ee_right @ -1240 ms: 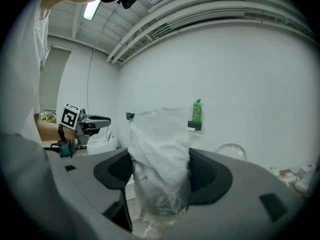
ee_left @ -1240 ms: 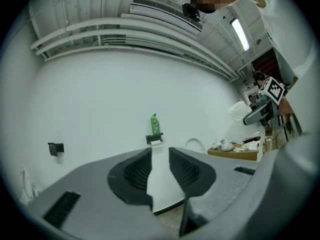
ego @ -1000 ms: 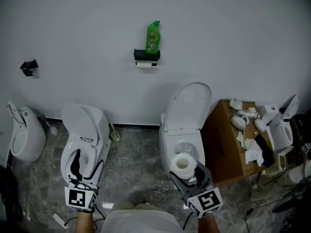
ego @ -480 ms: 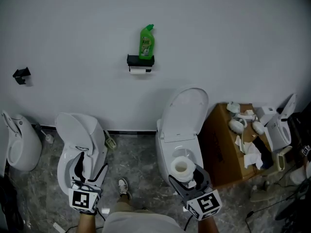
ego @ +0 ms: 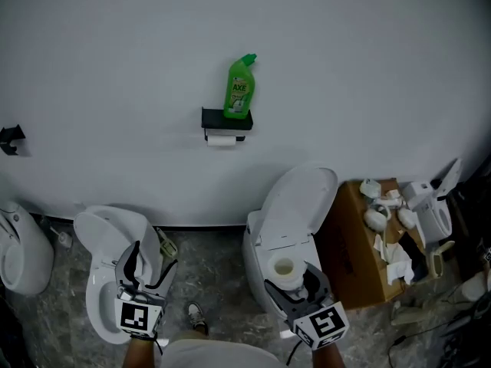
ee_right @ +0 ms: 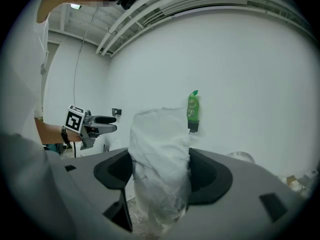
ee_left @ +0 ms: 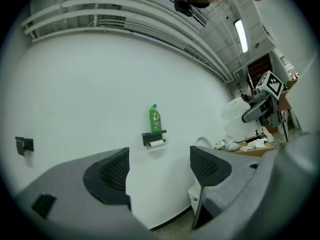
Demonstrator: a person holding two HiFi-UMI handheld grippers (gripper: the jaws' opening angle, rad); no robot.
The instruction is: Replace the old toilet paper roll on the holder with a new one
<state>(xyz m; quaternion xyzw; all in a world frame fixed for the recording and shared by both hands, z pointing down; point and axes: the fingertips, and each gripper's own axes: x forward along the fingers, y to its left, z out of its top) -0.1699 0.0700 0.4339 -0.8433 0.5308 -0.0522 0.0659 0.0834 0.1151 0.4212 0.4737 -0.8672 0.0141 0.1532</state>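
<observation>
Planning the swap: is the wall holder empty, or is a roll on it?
Occupied: a white roll hangs under the black holder, on whose top a green bottle stands.

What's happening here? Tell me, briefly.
A person holds a gripper in each hand, facing a wall. The right gripper is shut on a new roll. The left gripper has just been opening its jaws, with nothing between them. The old roll sits on the holder, under a green bottle, untouched.
</observation>
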